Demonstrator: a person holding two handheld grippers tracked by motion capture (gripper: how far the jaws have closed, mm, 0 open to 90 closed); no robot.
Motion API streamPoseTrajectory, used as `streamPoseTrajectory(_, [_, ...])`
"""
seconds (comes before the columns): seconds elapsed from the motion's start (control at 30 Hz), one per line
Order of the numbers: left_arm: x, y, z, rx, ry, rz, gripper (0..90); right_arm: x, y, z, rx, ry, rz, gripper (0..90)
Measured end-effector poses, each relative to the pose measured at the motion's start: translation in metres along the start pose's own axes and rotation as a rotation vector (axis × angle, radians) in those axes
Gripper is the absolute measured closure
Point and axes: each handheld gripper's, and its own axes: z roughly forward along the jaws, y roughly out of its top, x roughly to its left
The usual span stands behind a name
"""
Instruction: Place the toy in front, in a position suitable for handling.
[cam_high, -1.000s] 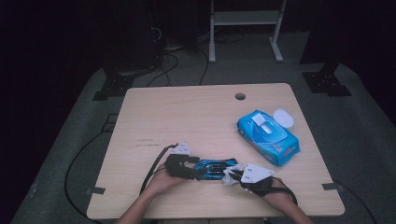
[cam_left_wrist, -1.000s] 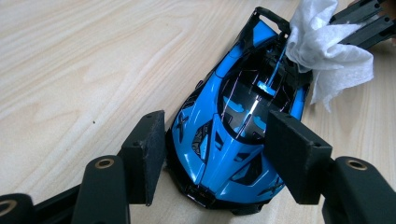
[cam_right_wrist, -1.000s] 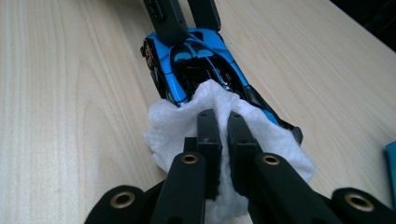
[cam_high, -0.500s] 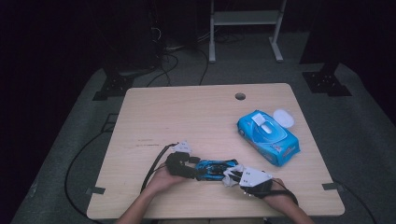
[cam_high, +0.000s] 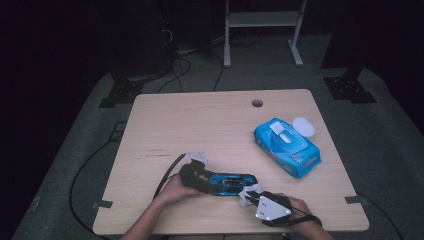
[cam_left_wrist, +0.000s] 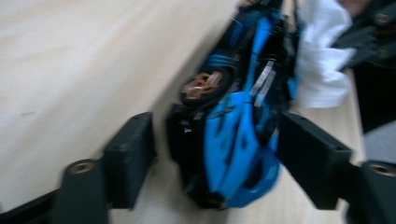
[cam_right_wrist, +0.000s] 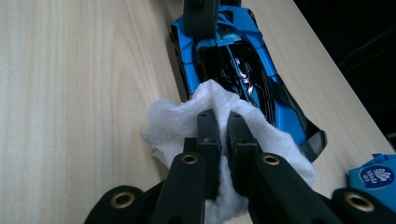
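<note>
Blue toy car (cam_high: 231, 182) lying on desk (cam_high: 200, 130) near front edge, rear end between left tongs (cam_left_wrist: 215, 154); jaws just widened, gaps visible both sides, not pressing. White wipe (cam_right_wrist: 196, 121) pinched tight in right tongs (cam_right_wrist: 223, 126), resting against car's other end. Blue wipes pack (cam_high: 286, 147) well apart, toward far right, lid flipped open.

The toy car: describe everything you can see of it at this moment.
The toy car is a low, glossy blue-and-black sports model with a copper-coloured wheel hub, lying on the wooden table near its front edge. The left gripper brackets one end, jaws just opened wider; the right gripper presses a white wipe against the other.
</note>
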Motion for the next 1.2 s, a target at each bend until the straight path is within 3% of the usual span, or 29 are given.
streamPoseTrajectory(0.1, [-0.007,0.002,0.000,0.006,0.018,0.072,39.8,0.001,0.000,-0.001,0.007,0.006,0.000,85.6])
streamPoseTrajectory(0.13, [-0.008,0.002,-0.002,-0.008,0.016,0.084,39.8,0.001,0.000,-0.001,0.007,0.006,0.000,85.6])
streamPoseTrajectory(0.2, [-0.010,0.001,-0.007,-0.051,0.011,0.104,48.0,0.000,-0.001,-0.001,0.020,0.017,0.006,85.6])
streamPoseTrajectory(0.4, [-0.019,-0.001,-0.009,-0.065,0.075,0.220,57.5,-0.008,0.000,0.004,0.081,0.020,0.053,85.7])
streamPoseTrajectory(0.57, [-0.028,-0.002,-0.009,-0.068,0.135,0.318,63.8,-0.011,0.003,0.003,0.073,0.022,0.095,85.6])
streamPoseTrajectory(0.7, [-0.031,-0.003,-0.011,-0.089,0.140,0.347,67.6,-0.015,0.015,-0.002,-0.007,0.035,0.190,85.7])
streamPoseTrajectory(0.8, [-0.033,-0.003,-0.013,-0.102,0.185,0.362,69.5,-0.025,0.029,-0.001,-0.068,0.047,0.291,85.7])
streamPoseTrajectory(0.83, [-0.032,-0.004,-0.013,-0.099,0.218,0.364,70.3,-0.029,0.034,0.002,-0.083,0.047,0.325,85.6])
streamPoseTrajectory(0.87, [-0.031,-0.005,-0.013,-0.100,0.242,0.358,70.4,-0.033,0.038,0.005,-0.088,0.045,0.348,85.5])
streamPoseTrajectory(0.93, [-0.026,-0.007,-0.015,-0.113,0.234,0.331,70.9,-0.042,0.044,0.012,-0.086,0.031,0.395,85.5])
streamPoseTrajectory(1.03, [-0.026,-0.007,-0.016,-0.118,0.271,0.353,70.9,-0.054,0.049,0.026,-0.078,0.028,0.447,85.5])
streamPoseTrajectory(1.1, [-0.025,-0.008,-0.016,-0.125,0.266,0.359,71.0,-0.062,0.055,0.039,-0.069,0.076,0.497,85.5])
streamPoseTrajectory(1.2, [-0.025,-0.009,-0.016,-0.125,0.263,0.360,71.0,-0.065,0.062,0.056,-0.049,0.131,0.531,85.2])
